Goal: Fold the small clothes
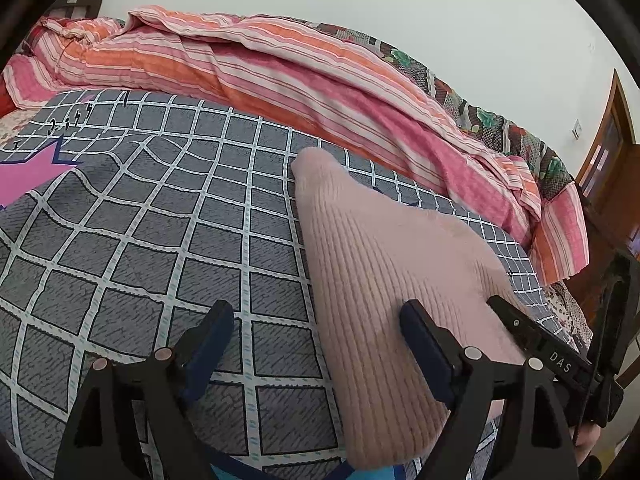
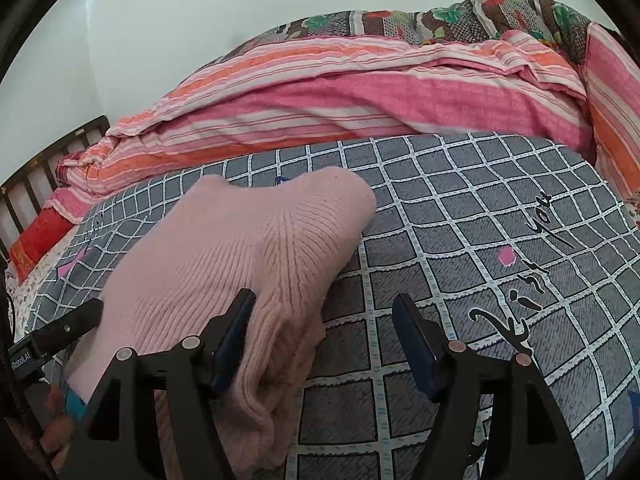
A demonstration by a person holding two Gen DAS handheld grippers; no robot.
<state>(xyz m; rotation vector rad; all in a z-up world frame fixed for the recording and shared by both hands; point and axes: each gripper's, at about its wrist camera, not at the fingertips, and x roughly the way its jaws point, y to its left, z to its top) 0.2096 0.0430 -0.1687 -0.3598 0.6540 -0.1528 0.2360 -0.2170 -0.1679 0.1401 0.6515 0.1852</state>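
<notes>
A pink ribbed knit garment (image 1: 380, 264) lies folded on the grey checked bedspread (image 1: 160, 240). My left gripper (image 1: 316, 320) is open at its near left edge. Its right finger (image 1: 420, 332) is over the knit and its left finger is over bare bedspread. In the right wrist view the garment (image 2: 240, 248) tapers away toward the quilt. My right gripper (image 2: 324, 314) is open at the garment's near right edge, its left finger (image 2: 236, 320) over the ribbed hem. Each gripper shows at the other view's edge: the right gripper (image 1: 532, 340) and the left gripper (image 2: 60, 328). Neither pair of pads presses on the knit.
A rolled pink and orange striped quilt (image 1: 280, 68) runs along the far side of the bed, with a floral blanket (image 2: 400, 20) behind it. A dark slatted headboard (image 2: 36, 172) stands at one end, a wooden door (image 1: 608, 152) at the other. A hand (image 2: 56, 432) shows low left.
</notes>
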